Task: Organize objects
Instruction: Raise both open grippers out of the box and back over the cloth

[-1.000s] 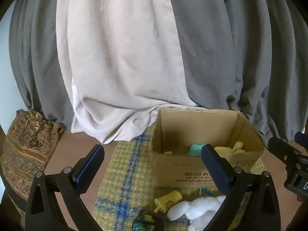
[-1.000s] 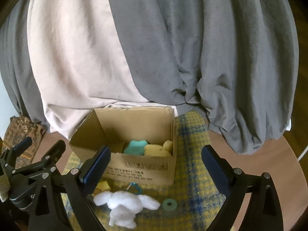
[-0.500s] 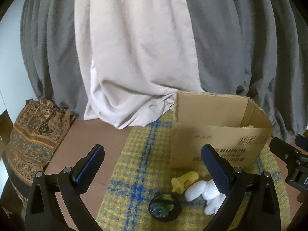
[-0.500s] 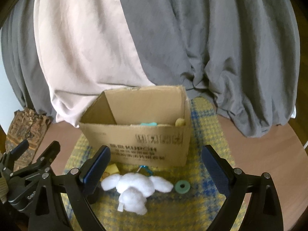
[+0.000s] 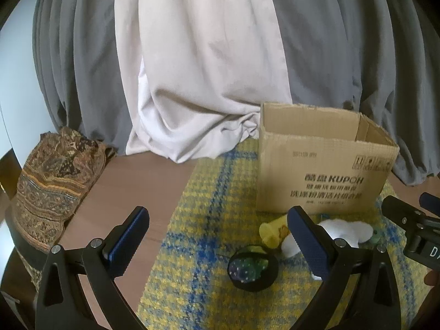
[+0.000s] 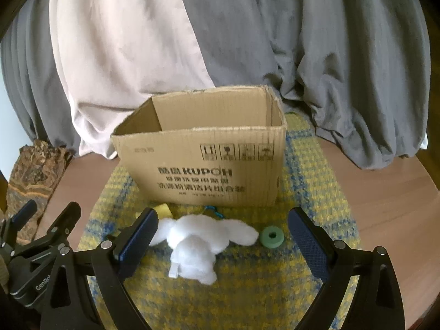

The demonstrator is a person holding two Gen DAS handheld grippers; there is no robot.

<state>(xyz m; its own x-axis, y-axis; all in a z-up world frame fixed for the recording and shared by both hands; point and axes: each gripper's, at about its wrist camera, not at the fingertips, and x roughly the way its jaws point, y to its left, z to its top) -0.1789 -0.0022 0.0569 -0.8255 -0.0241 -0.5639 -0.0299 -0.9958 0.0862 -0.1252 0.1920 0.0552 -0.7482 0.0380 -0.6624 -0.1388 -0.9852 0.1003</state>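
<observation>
An open cardboard box (image 5: 321,176) (image 6: 203,165) stands on a yellow and blue checked mat (image 5: 209,233) (image 6: 247,280). In front of it lie a white plush toy (image 6: 200,239) (image 5: 346,231), a green ring (image 6: 271,236), a yellow toy (image 5: 272,231) (image 6: 162,209) and a round black object with a speckled face (image 5: 251,268). My left gripper (image 5: 218,238) is open, low over the mat, left of the black object. My right gripper (image 6: 221,238) is open and frames the plush. The box's contents are hidden by its front wall.
Grey and pale curtains (image 5: 192,68) hang behind the box. A patterned brown cloth (image 5: 52,176) lies at the left edge of the wooden table (image 5: 137,192). Bare wood shows right of the mat (image 6: 385,206).
Both grippers have dropped lower and drawn back from the box, so its inside no longer shows. The toys in front of it have come into fuller view. Both grippers stay open.
</observation>
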